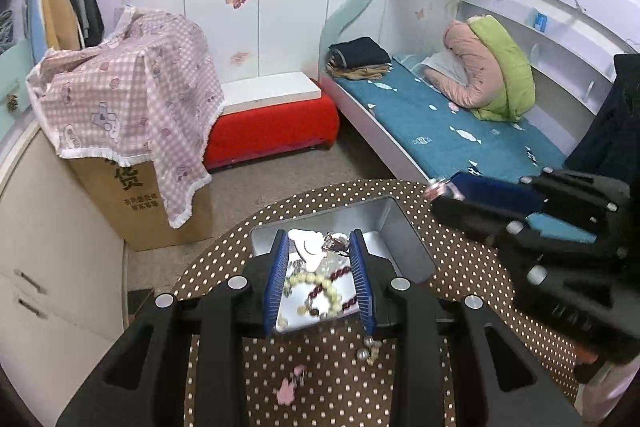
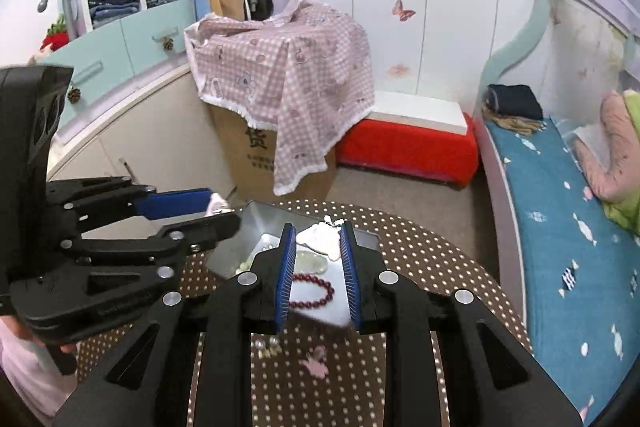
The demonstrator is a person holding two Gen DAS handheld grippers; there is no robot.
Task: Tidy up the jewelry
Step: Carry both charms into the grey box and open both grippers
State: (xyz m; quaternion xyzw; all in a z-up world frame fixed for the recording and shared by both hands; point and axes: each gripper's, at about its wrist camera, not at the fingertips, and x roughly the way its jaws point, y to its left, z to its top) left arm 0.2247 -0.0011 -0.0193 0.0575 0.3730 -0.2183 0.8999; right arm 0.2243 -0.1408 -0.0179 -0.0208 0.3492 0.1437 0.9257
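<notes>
Landmark: the open silver metal tray on the round brown white-dotted table. Nearest, on the table short of the tray, lie a pink bow-shaped hair clip and a small pearl earring cluster. The left gripper hangs above the tray, its blue-padded jaws apart with nothing between them. Inside the tray rest a pale green bead bracelet, a dark red bead bracelet and a white flat pendant. The right gripper, to the tray's right in the left-wrist view, likewise shows parted, empty jaws. Beyond the tray stand a cardboard box draped in pink checked cloth and a red bench.
</notes>
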